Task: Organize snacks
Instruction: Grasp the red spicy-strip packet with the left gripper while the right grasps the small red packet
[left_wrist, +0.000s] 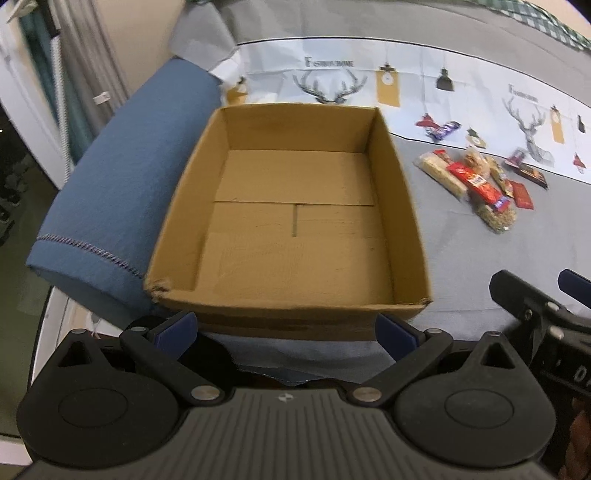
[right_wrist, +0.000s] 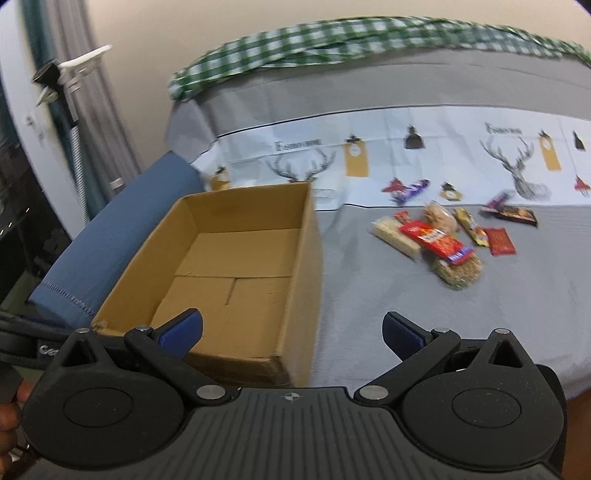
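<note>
An open, empty cardboard box (left_wrist: 295, 206) sits on the grey bed cover, also in the right wrist view (right_wrist: 236, 266). A pile of snack packets (left_wrist: 476, 181) lies to its right, with a red packet (right_wrist: 436, 240) on top, a pale bar (right_wrist: 395, 236) and a purple wrapper (right_wrist: 410, 190) behind. My left gripper (left_wrist: 284, 330) is open and empty, just in front of the box's near wall. My right gripper (right_wrist: 291, 330) is open and empty, near the box's front right corner; it also shows in the left wrist view (left_wrist: 535, 295).
A folded blue blanket (left_wrist: 122, 192) lies left of the box. A white cloth with deer prints (right_wrist: 424, 155) spans the bed behind. A green checked cloth (right_wrist: 351, 40) lies at the far edge. Curtains and a wall (right_wrist: 74, 110) stand at the left.
</note>
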